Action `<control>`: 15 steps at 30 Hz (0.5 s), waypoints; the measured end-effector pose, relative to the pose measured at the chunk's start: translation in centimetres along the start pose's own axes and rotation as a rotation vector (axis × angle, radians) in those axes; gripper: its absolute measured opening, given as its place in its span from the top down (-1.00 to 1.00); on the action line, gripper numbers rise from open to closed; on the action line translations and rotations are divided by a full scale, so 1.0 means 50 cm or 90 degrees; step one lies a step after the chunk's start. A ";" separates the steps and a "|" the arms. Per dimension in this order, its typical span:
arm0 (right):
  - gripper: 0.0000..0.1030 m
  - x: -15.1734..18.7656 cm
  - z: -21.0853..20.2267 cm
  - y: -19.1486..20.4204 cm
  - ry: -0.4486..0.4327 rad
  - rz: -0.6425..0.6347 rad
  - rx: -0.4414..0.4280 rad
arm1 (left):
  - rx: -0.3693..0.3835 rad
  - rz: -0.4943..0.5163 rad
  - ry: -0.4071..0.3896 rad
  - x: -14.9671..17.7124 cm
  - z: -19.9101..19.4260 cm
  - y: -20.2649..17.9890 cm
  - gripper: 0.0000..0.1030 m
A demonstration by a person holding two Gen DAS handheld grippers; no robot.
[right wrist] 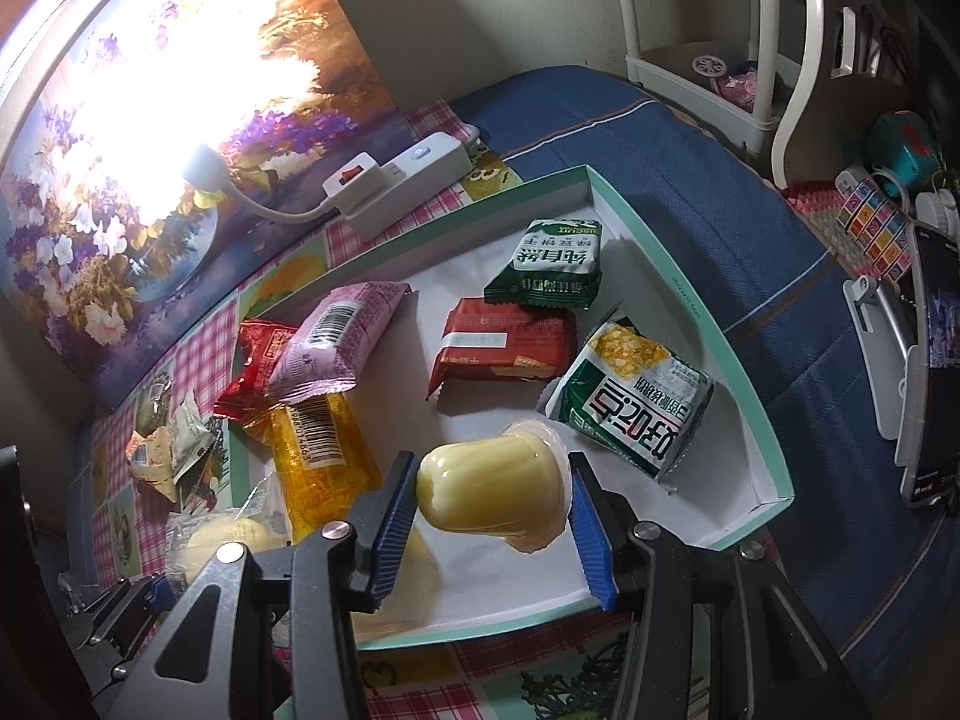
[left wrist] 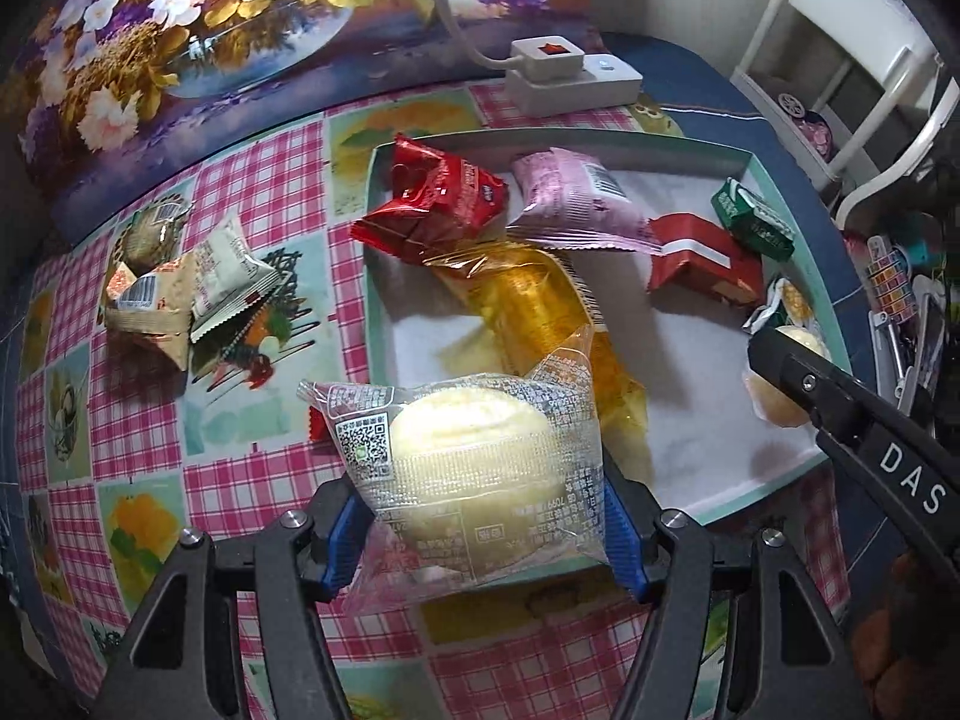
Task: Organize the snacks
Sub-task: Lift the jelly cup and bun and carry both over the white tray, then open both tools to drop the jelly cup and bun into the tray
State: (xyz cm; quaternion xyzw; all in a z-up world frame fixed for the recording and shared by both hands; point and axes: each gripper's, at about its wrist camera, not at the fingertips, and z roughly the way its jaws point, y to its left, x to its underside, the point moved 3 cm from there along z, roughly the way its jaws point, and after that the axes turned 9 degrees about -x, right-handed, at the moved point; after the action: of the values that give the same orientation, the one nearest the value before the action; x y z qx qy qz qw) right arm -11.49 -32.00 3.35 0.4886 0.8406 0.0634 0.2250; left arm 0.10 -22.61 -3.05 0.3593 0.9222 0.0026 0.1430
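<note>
My left gripper (left wrist: 480,522) is shut on a clear-wrapped pale round cake (left wrist: 474,456), held above the near left edge of the teal-rimmed white tray (left wrist: 774,180). My right gripper (right wrist: 492,504) is shut on a yellow jelly cup (right wrist: 492,486), held tilted over the tray's near part (right wrist: 744,354). The tray holds a red packet (left wrist: 444,198), a pink packet (left wrist: 576,204), an orange packet (left wrist: 540,306), a red box-like packet (right wrist: 504,342), a dark green packet (right wrist: 549,267) and a green corn-print packet (right wrist: 636,396).
Several small pale packets (left wrist: 180,276) lie on the checked tablecloth left of the tray. A white power strip (left wrist: 570,78) sits behind it against a flower picture (left wrist: 180,30). A white rack (right wrist: 750,30) and clutter (right wrist: 882,222) stand at the right.
</note>
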 end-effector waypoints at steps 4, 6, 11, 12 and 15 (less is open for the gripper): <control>0.00 0.000 0.000 -0.002 0.001 0.001 0.002 | 0.014 0.010 -0.005 0.000 -0.001 -0.014 -0.33; -0.01 0.000 0.000 -0.003 0.002 0.001 0.003 | 0.019 0.014 -0.006 0.000 0.001 -0.020 -0.33; -0.01 0.001 0.003 -0.005 0.007 0.002 0.007 | 0.020 0.024 -0.009 0.000 0.004 -0.031 -0.33; -0.01 0.003 0.006 -0.005 0.011 0.001 0.008 | 0.020 0.025 -0.009 -0.001 0.004 -0.033 -0.33; -0.01 0.005 0.014 -0.004 0.021 0.000 0.013 | 0.021 0.026 -0.009 0.000 0.002 -0.034 -0.34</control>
State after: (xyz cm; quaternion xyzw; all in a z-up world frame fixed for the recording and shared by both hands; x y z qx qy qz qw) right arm -11.45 -31.96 2.58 0.4894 0.8449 0.0630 0.2066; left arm -1.01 -23.87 -3.36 0.3807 0.9134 -0.0124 0.1433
